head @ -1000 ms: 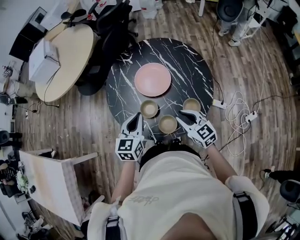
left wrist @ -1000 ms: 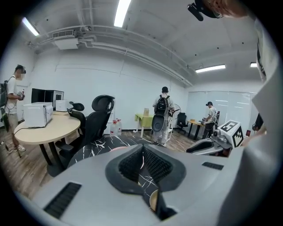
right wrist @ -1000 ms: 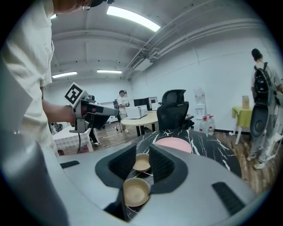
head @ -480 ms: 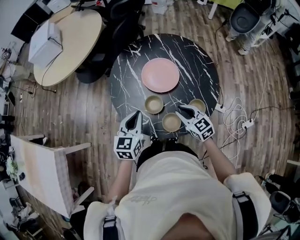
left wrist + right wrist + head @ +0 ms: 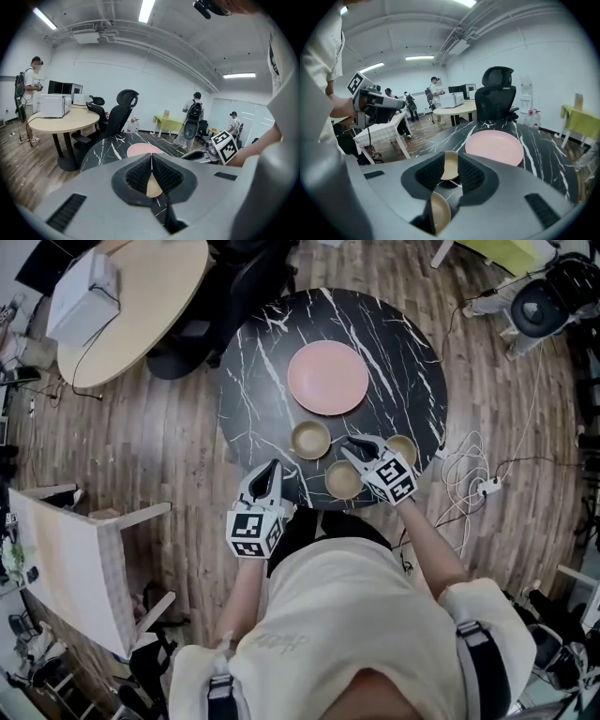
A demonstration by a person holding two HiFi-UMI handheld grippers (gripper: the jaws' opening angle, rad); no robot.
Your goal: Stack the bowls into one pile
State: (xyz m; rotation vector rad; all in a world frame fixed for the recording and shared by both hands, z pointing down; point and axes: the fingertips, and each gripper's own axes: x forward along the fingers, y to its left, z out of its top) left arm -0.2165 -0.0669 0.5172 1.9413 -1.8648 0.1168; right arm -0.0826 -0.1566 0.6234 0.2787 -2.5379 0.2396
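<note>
Three bowls stand apart on the near half of the table (image 5: 281, 352): left bowl (image 5: 310, 439), middle bowl (image 5: 343, 480), and right bowl (image 5: 407, 446), which is partly hidden by the right gripper (image 5: 351, 446). That gripper's jaws are narrowly apart and empty, between the bowls. The left gripper (image 5: 273, 468), jaws together on nothing, is at the table's near edge. A plate (image 5: 328, 378) lies beyond the bowls.

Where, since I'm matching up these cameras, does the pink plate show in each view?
Head view: pink plate at upper centre, on the table's far half.
Left gripper view: thin pink strip at centre, just above the left tool.
Right gripper view: right of centre, beyond the right tool.
Shared landmark: the black marble table under it.
</note>
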